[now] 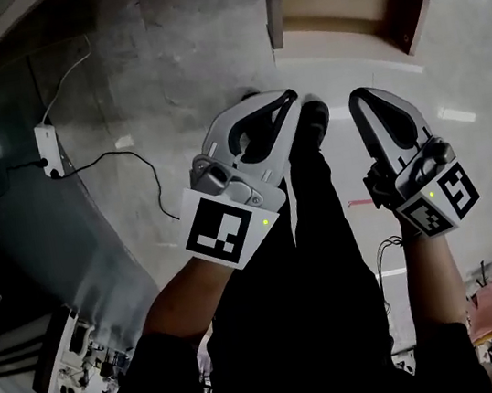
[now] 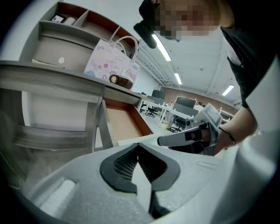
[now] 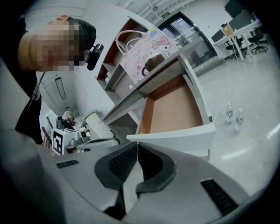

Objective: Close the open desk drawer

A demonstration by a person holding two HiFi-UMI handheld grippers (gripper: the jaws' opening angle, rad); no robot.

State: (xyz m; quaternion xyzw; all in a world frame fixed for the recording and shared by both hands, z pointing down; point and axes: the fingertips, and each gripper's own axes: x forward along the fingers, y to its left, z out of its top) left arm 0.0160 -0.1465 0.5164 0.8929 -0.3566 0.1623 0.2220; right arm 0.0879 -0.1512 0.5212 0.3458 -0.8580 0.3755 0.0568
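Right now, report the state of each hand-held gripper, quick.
Left hand-held gripper: closed, holding nothing.
Right hand-held gripper: closed, holding nothing.

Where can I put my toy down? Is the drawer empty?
The drawer is bare inside, between its white front and brown sides. The floor before it is open too. Crowded spots: the desk by the bag, the floor by the bottles.
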